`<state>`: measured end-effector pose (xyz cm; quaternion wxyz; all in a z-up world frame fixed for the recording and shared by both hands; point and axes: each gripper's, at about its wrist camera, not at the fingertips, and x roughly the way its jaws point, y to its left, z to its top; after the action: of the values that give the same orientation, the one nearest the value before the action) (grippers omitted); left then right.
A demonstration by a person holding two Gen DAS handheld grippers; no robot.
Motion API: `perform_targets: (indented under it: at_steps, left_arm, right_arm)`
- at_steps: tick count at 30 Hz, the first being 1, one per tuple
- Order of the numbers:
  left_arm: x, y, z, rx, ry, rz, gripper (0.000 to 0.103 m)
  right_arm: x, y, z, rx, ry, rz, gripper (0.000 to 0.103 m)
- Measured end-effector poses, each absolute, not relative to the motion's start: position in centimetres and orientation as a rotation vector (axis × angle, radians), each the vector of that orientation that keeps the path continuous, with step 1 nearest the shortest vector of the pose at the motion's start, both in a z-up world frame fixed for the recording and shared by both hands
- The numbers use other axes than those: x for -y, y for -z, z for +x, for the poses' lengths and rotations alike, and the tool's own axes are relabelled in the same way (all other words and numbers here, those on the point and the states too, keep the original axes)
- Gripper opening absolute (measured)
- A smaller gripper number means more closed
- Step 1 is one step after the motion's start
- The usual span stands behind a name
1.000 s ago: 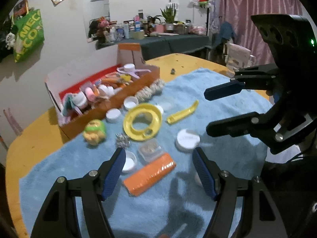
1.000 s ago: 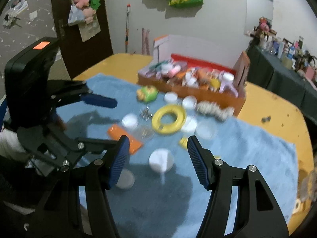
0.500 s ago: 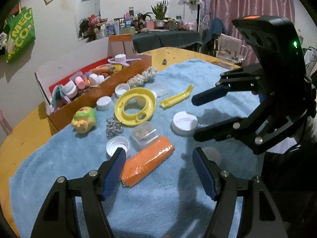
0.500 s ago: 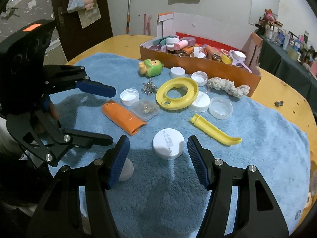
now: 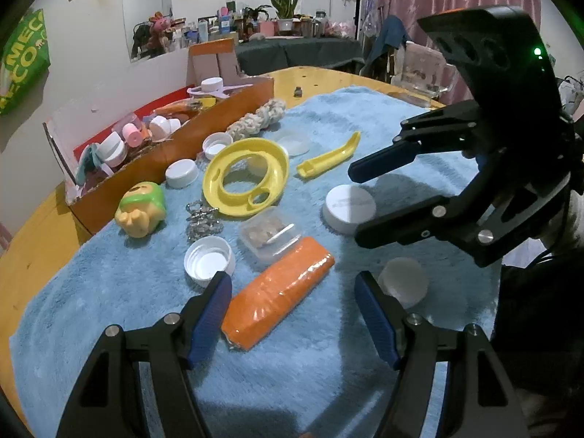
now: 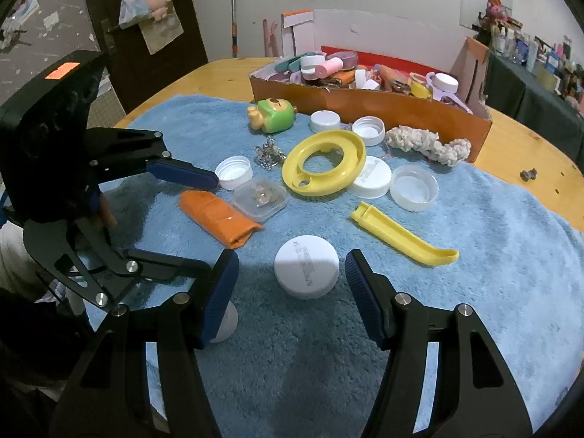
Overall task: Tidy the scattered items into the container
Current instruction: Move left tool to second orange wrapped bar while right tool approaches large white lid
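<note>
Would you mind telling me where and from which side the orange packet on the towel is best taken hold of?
Probably across its middle, from above. The orange packet lies flat on the blue towel, long and narrow, so its short width should fit open tongs. The left tongs stand open over its near end. Its far end lies close to the clear box, so stay clear of there.

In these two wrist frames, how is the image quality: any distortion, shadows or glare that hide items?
Left wrist view: strong fisheye bending, dark corners; the orange packet shows small glare spots; shadow darkens the blue towel near the bottom edge. Right wrist view: same bending; the right gripper shadows the towel below the white lid; items stay sharp.
</note>
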<state>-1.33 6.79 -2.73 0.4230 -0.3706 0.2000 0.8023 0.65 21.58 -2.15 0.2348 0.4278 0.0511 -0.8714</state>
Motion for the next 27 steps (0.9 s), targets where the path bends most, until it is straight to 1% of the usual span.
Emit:
perform_targets:
  at_steps: [6,13,20,22,27]
  left_arm:
    - [-7.0,3.2,-2.0,-0.495,-1.998,-0.975,0.072]
    - [-6.9,3.1,-0.6,-0.519,-1.993,-0.984,0.072]
    - [-7.5,3.1,-1.5,-0.471,-2.005,-1.019,0.072]
    - [-7.7,3.1,-1.8,-0.466,-2.011,-1.022,0.071]
    - [-7.5,3.0,-2.0,-0.458,-2.017,-1.028,0.059]
  right_arm:
    - [-21.6,2.4,0.4,-0.131,2.381,1.185,0.060]
    - [-21.5,2.4,0.5,-0.136,2.365,1.192,0.060]
    - [-21.7,2.8,0.0,-0.140,2.382,1.205,0.060]
    - [-21.7,2.9,0.1,-0.150,2.383,1.202,0.060]
    - [-21.6,3.0,0.4,-0.184,2.377,1.194,0.059]
